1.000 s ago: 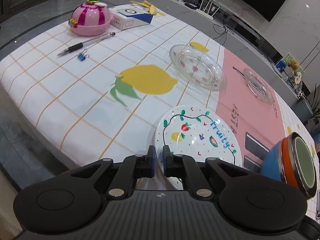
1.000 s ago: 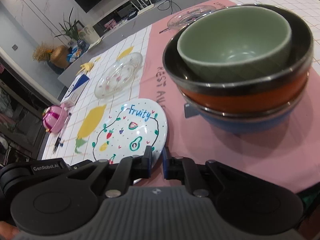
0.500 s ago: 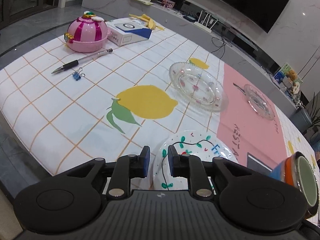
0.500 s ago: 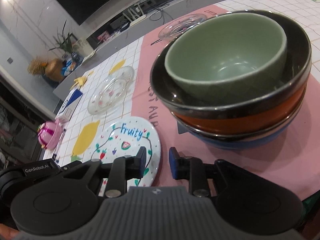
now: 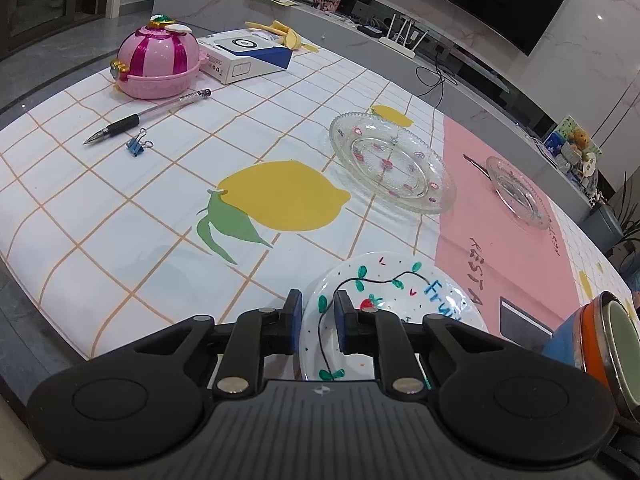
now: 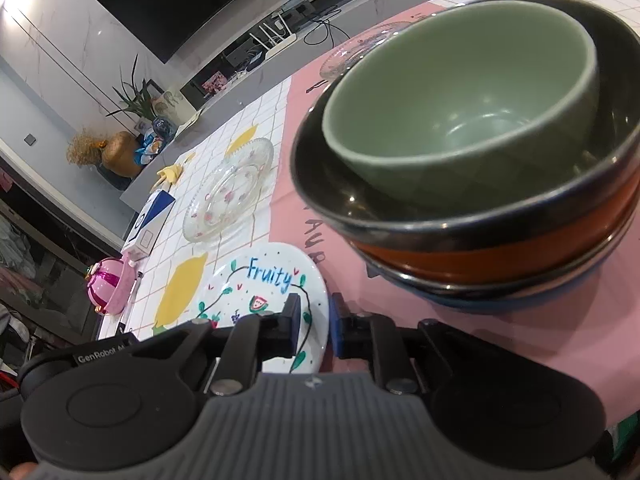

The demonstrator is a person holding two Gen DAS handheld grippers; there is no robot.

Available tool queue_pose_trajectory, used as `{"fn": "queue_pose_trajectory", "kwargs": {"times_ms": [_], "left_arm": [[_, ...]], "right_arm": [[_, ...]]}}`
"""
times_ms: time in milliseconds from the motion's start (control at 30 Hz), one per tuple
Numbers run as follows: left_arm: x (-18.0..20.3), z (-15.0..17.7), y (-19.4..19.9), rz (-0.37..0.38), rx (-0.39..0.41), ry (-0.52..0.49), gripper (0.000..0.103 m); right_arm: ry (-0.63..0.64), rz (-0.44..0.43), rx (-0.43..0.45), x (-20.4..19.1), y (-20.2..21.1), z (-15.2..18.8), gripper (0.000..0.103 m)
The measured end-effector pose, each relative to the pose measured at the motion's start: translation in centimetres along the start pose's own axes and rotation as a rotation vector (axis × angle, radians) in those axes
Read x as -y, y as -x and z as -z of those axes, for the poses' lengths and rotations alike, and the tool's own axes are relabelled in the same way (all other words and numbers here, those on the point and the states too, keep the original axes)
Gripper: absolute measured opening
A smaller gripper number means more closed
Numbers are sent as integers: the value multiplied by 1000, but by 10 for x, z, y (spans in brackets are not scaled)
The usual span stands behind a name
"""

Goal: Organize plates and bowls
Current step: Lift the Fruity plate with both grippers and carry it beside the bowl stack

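Sitting nested near the desk's (image 5: 120, 216) front edge, the green bowl (image 6: 460, 112) rests inside the orange bowl (image 6: 520, 256), which sits in the blue bowl (image 6: 500, 300) on the pink part of the cloth; the green bowl holds nothing. Beside the stack lies the white "Fruity" plate (image 6: 260, 280). The left hand-held gripper (image 5: 318, 308) hangs over that plate's near rim, its jaws narrowly apart and pressing on nothing. The right hand-held gripper (image 6: 314, 322) has just been closing; its jaws stand narrowly apart astride the plate's edge, and whether the pads touch it cannot be told. Only the left view shows the small glass plate (image 5: 518, 192) clearly, along with the pen (image 5: 148, 116) and the binder clip (image 5: 138, 146); it also shows the large glass plate (image 5: 392, 162), pink toy box (image 5: 158, 64) and white carton (image 5: 246, 54) well apart, with open cloth around the printed lemon (image 5: 280, 196). The right view alone shows the bowls' insides.
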State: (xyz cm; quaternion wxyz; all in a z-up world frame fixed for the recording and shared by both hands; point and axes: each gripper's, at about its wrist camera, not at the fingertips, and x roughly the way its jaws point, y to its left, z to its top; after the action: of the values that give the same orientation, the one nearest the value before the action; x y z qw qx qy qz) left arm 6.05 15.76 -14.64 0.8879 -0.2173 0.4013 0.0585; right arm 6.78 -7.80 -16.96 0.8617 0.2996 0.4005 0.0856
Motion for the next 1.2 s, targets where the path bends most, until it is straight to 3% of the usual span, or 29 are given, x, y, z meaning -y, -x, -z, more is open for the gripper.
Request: {"fn": "queue_pose_trajectory", "kwargs": {"times_ms": [67, 567, 900, 1200], "left_arm": [[0, -1, 0, 0, -4, 6, 17], [-8, -4, 25, 71, 5, 135, 14], [2, -9, 57, 96, 60, 141, 14], [25, -18, 102, 206, 147, 152, 14]], "right_arm": [[-6, 3, -8, 1, 0, -2, 9], [-129, -46, -66, 9, 12, -9, 9], [-126, -117, -23, -2, 37, -17, 9], [-106, -181, 20, -2, 80, -36, 9]]}}
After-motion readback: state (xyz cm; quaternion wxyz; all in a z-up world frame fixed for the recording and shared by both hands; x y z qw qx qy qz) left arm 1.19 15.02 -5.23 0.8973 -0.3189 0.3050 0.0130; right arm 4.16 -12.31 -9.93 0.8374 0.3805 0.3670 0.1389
